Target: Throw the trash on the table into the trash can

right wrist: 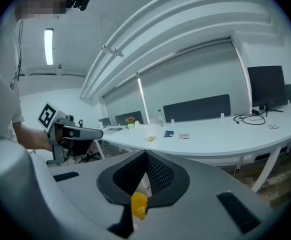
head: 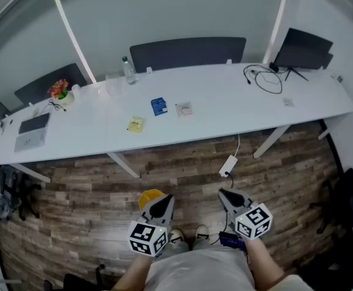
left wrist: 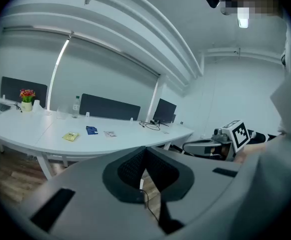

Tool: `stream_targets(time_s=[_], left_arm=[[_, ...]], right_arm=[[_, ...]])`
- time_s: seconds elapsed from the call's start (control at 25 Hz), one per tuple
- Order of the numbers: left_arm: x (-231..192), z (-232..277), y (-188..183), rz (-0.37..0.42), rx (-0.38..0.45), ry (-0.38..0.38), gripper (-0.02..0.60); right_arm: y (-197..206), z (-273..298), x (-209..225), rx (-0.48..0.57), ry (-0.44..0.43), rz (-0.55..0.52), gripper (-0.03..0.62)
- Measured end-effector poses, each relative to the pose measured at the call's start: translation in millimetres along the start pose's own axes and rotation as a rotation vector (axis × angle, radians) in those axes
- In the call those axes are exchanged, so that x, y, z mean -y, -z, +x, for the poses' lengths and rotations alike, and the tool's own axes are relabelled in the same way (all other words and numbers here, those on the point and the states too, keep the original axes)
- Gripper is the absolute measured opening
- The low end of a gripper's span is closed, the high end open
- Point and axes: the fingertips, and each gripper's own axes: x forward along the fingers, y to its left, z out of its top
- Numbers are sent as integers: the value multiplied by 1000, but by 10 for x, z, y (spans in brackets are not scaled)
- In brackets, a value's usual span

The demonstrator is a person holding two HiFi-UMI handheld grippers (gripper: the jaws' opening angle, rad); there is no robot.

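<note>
A flat yellow packet (head: pixel 136 124) lies on the smooth white table (head: pixel 225 117).

No legible text or markings

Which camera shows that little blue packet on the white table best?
The head view: it looks down on the small blue packet, showing its whole top. In the left gripper view the packet is a far, flat blue patch; in the right gripper view it is smaller still.
</note>
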Motion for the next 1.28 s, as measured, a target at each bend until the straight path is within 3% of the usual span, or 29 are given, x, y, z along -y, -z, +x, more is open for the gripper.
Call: stream_targets(time_s=[0.4, 0.64, 1.28], left_arm=[[16, -10, 2, 3, -8, 1, 0], [-57, -45, 43, 4, -18, 11, 0], [-414, -258, -34, 16, -10, 82, 0]], right_arm=[[30, -4, -41, 2, -1, 7, 31], [-119, 54, -129, 61, 14, -27, 32], [-217, 184, -114, 64, 153, -17, 32]])
